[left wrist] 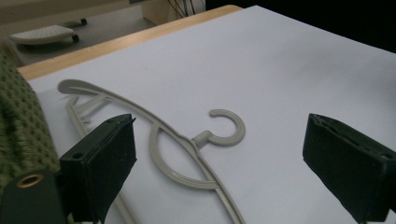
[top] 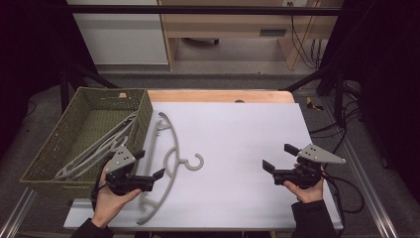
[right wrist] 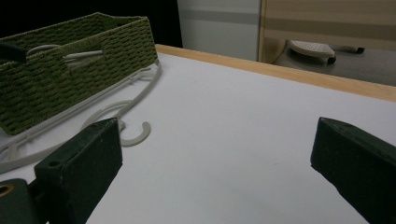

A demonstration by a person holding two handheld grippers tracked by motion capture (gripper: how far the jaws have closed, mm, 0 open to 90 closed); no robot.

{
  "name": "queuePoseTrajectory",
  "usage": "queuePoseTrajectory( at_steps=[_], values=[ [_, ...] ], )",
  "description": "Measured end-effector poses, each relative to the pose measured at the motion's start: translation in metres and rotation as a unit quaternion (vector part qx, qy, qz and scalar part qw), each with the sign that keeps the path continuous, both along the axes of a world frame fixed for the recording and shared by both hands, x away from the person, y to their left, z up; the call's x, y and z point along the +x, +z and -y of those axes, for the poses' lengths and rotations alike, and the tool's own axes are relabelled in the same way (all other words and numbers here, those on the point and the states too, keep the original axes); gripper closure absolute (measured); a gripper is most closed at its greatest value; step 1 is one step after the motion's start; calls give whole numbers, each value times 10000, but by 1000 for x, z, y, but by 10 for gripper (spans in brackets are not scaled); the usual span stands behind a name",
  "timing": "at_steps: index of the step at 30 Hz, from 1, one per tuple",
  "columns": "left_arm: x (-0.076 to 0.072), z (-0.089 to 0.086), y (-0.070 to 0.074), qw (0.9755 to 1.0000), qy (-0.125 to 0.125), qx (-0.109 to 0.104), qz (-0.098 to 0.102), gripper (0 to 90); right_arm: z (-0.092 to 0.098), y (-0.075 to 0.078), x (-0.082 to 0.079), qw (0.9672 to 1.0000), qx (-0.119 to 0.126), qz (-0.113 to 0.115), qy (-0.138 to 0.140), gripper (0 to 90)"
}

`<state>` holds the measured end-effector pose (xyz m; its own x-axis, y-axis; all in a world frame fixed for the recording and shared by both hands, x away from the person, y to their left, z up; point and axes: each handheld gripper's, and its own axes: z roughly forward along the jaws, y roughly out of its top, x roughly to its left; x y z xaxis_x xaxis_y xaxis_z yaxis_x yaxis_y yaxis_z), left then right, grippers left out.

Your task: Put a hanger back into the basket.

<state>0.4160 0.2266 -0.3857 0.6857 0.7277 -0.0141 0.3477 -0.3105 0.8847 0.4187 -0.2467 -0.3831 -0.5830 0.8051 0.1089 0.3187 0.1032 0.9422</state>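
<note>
A pale grey plastic hanger [top: 176,148] lies flat on the white tabletop [top: 237,134], right beside the green woven basket [top: 143,116]. Its hook [left wrist: 229,131] points toward the table's middle. My left gripper [top: 150,164] hovers open over the hanger's lower arm, one jaw on each side of the hook region, holding nothing. In the left gripper view the left gripper [left wrist: 222,156] frames the hook between its wide-apart jaws. My right gripper [top: 278,157] is open at the table's right, well away from the hanger [right wrist: 135,133], with bare tabletop between its jaws [right wrist: 219,149].
Several more grey hangers [top: 99,146] lie inside the basket [right wrist: 70,60], which sits at the table's left edge. A wooden strip [top: 223,95] borders the far edge. Cables trail off the right gripper toward the floor.
</note>
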Motion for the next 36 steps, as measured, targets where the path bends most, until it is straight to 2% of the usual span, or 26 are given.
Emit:
queuePoseTrajectory(
  at_steps=[6, 12, 17, 19, 25, 27, 29, 33, 36],
  values=[
    [0, 13, -11, 9994, -135, 211, -246, 109, 0, 0, -1, 10000, -13, -10, 37, 24],
    [3, 26, -28, 9967, -267, 524, -559, 133, -1, -1, -1, 10000, -24, -2, 23, 24],
    [6, 30, -40, 9946, -216, 689, -740, 187, -2, -1, -1, 10000, -19, -26, 39, 25],
    [9, 31, -46, 9930, -200, 776, -867, 215, -3, -1, -1, 10000, -15, -30, 34, 25],
    [14, 35, -60, 9881, -141, 1090, -1075, 327, -4, -2, -1, 10000, -36, -57, 62, 25],
    [15, 37, -64, 9867, -141, 1130, -1157, 372, -4, -3, -1, 9999, -65, -61, 77, 25],
    [17, 38, -68, 9843, -129, 1236, -1250, 410, -5, -3, 0, 9999, -57, -61, 64, 25],
    [18, 41, -74, 9812, -97, 1340, -1385, 492, -6, -4, 0, 9999, -53, -86, 68, 25],
    [18, 42, -76, 9798, -39, 1356, -1468, 541, -6, -4, 0, 9999, -57, -75, 66, 26]
  ],
)
